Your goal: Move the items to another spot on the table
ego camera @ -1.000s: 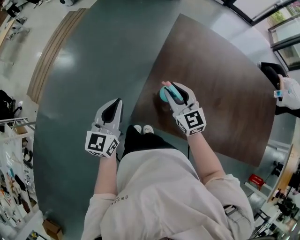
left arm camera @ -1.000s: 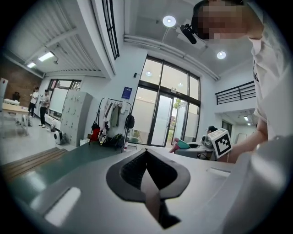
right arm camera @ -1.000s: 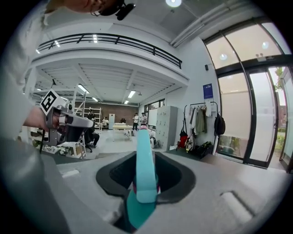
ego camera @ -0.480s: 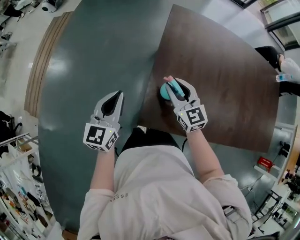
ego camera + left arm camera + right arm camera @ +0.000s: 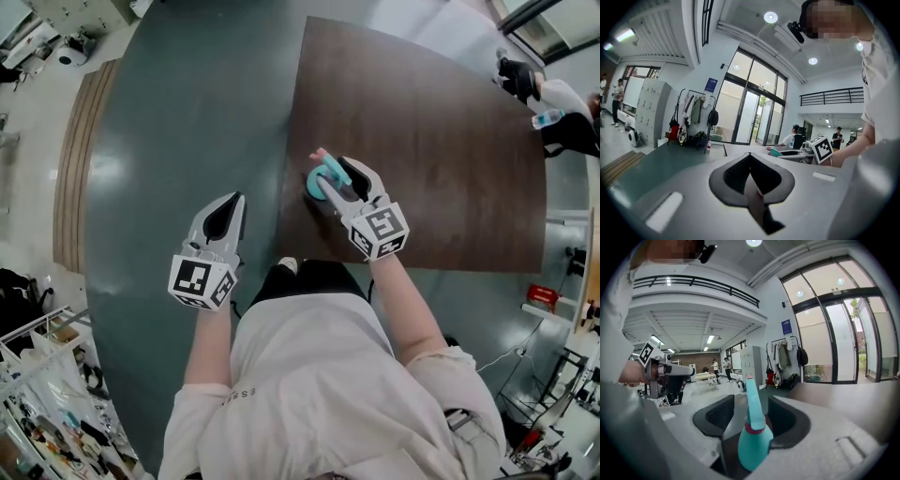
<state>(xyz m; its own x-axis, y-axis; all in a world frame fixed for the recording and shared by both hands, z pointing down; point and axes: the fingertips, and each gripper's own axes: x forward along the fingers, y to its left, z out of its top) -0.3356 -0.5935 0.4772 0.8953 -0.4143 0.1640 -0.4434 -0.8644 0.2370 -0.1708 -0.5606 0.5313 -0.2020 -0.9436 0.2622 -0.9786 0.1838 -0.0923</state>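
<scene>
A teal rubber bulb (image 5: pixel 322 181) with a long spout and a pink tip rests on the dark brown table (image 5: pixel 441 141), close to its left edge. My right gripper (image 5: pixel 341 178) straddles it and its jaws are opening. In the right gripper view the bulb (image 5: pixel 753 441) stands upright between the pads; the left pad is clear of it and the right pad is right beside it. My left gripper (image 5: pixel 225 212) hangs over the floor to the left of the table, shut and empty. In the left gripper view its jaws (image 5: pixel 750 176) meet, and the bulb (image 5: pixel 777 152) shows far off.
A person (image 5: pixel 558 98) sits at the table's far right corner with a small bottle (image 5: pixel 546 120) nearby. Grey-green floor (image 5: pixel 187 112) lies left of the table. A coat rack (image 5: pixel 691 117) and glass doors stand in the background.
The right gripper's jaws have spread apart around the teal bulb, which they were gripping before. The left gripper has kept its place.
</scene>
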